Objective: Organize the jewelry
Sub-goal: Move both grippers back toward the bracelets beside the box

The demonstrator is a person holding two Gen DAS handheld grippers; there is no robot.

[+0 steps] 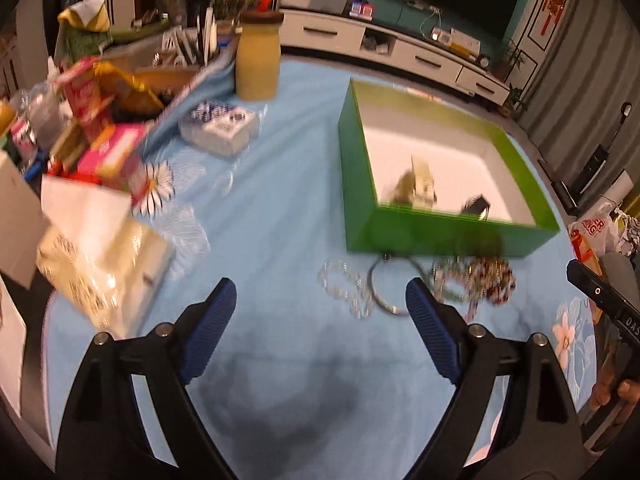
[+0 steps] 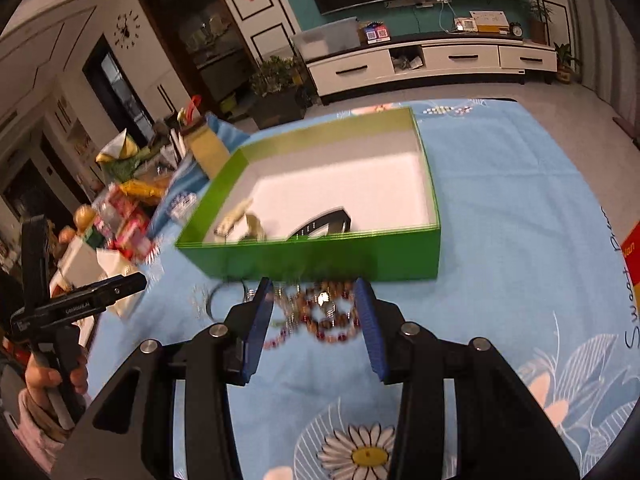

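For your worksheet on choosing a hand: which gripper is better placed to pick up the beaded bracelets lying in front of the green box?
Probably the right gripper: the beaded bracelets already lie between its open fingers. The left gripper frames bare cloth.

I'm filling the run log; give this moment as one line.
left gripper open, empty | right gripper open | jewelry pile before green box

Blurred jewelry heap (image 2: 326, 314); box contents (image 1: 416, 186) indistinct.

I see a light blue cloth (image 2: 500, 208) with white daisy print, green box (image 2: 320, 252) with white inside, dark red and brown bead strands (image 2: 332, 320), blue ribbed gripper pads (image 1: 212, 328) on black arms
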